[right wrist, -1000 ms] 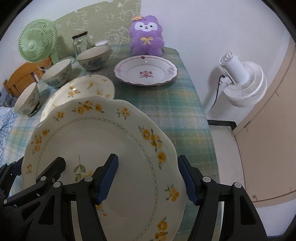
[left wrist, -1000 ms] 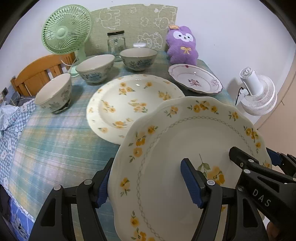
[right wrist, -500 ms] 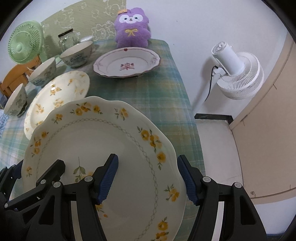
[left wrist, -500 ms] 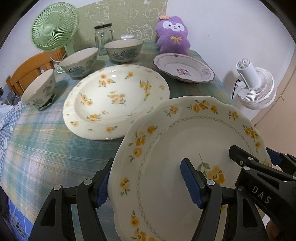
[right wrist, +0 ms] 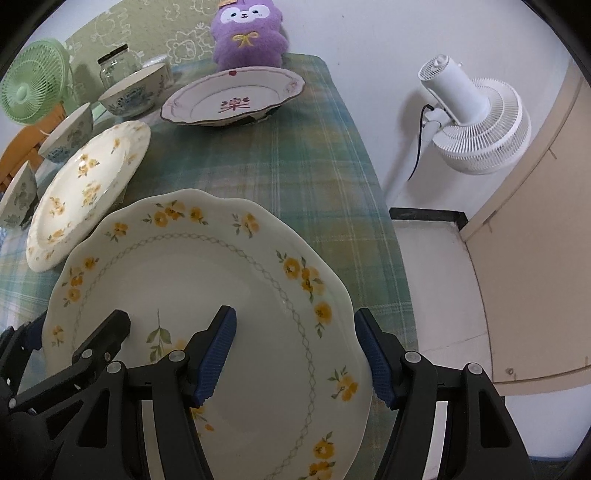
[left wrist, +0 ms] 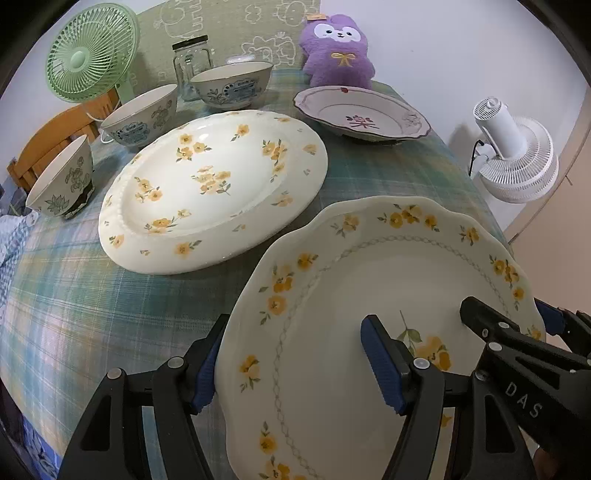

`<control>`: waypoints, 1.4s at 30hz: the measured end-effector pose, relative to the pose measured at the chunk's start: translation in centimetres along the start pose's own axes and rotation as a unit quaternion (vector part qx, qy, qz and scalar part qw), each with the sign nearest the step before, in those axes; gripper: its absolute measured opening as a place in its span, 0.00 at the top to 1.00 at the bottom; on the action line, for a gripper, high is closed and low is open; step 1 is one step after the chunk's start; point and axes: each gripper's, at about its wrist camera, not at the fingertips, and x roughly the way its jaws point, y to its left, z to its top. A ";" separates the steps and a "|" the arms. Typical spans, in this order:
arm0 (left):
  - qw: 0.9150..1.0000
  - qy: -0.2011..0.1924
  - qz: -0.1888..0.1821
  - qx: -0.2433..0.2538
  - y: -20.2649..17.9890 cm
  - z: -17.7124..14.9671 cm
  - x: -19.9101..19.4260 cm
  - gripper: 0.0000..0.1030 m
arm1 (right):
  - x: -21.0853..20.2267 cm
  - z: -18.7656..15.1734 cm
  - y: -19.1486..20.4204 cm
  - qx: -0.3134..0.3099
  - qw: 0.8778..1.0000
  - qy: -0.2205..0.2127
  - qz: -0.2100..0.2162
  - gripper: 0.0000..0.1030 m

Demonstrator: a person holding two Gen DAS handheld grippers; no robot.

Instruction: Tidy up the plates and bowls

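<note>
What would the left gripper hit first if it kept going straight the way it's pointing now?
Carrying the scalloped plate, the left gripper would probably bring that plate's far edge against the large floral plate first; depth is uncertain.

Cream scalloped plate (left wrist: 369, 266) with yellow flowers, green-blue plaid tablecloth (left wrist: 74, 306), purple plush toy (left wrist: 338, 48).

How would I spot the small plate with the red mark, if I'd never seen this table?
Find the purple plush toy at the far end of the checked tablecloth. Right in front of it sits the small plate. Unlike the two yellow-flowered plates, it has a dark scalloped rim and a red character in the middle.
</note>
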 end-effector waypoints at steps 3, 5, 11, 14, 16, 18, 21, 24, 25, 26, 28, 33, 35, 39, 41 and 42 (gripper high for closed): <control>1.000 -0.003 0.002 0.000 0.0 -0.1 0.0 0.31 | 0.0 0.0 0.0 -0.001 1.000 -0.001 0.001 0.33; 1.000 0.000 0.000 -0.002 0.1 0.0 0.0 0.31 | 0.0 0.0 0.0 -0.002 1.000 0.000 0.003 0.32; 1.000 -0.001 0.005 0.012 0.0 0.0 -0.1 0.30 | 0.1 0.1 0.0 -0.011 1.000 0.001 0.006 0.31; 1.000 -0.009 0.009 0.021 -0.1 0.0 -0.5 0.22 | 0.1 0.3 0.0 -0.016 1.000 0.005 0.002 0.31; 1.000 -0.008 0.007 0.016 0.1 0.1 -0.7 0.18 | -0.2 0.4 -0.3 -0.012 1.000 0.000 0.004 0.31; 1.000 -0.012 0.009 0.015 0.2 0.2 -1.1 0.16 | -0.6 0.5 -0.3 -0.012 1.000 -0.003 0.007 0.31; 1.000 -0.018 0.010 0.016 0.3 0.4 -1.8 0.16 | -1.3 0.7 -0.3 -0.014 1.000 -0.010 0.008 0.31; 1.000 -0.021 0.006 0.012 0.7 0.8 -2.6 0.14 | -2.3 1.1 -0.2 -0.014 1.000 -0.016 0.014 0.31; 1.000 -0.022 0.003 0.012 0.9 1.1 -2.9 0.14 | -2.6 1.2 -0.2 -0.012 1.000 -0.016 0.019 0.31; 1.000 -0.024 0.001 0.013 0.9 1.2 -3.3 0.14 | -2.9 1.3 -0.3 -0.009 1.000 -0.015 0.024 0.31; 0.999 -0.031 -0.001 0.015 1.0 1.6 -4.1 0.14 | -3.6 1.7 -0.3 -0.005 0.999 -0.016 0.029 0.31; 0.999 -0.046 -0.003 0.010 1.6 2.2 -6.3 0.14 | -6.1 2.3 0.5 -0.017 0.999 -0.039 0.028 0.31; 0.999 -0.053 -0.003 0.009 1.9 2.4 -7.1 0.14 | -7.0 2.5 0.8 -0.024 0.998 -0.047 0.027 0.31; 0.997 -0.072 0.005 0.008 2.5 2.8 -8.7 0.14 | -8.8 2.9 1.6 -0.033 0.997 -0.069 0.028 0.31; 0.997 -0.078 0.011 0.005 2.9 2.9 -9.2 0.14 | -9.4 3.1 2.1 -0.037 0.996 -0.075 0.031 0.31; 0.997 -0.079 0.011 0.002 3.2 3.0 -9.3 0.14 | -9.6 3.2 2.4 -0.039 0.996 -0.078 0.032 0.31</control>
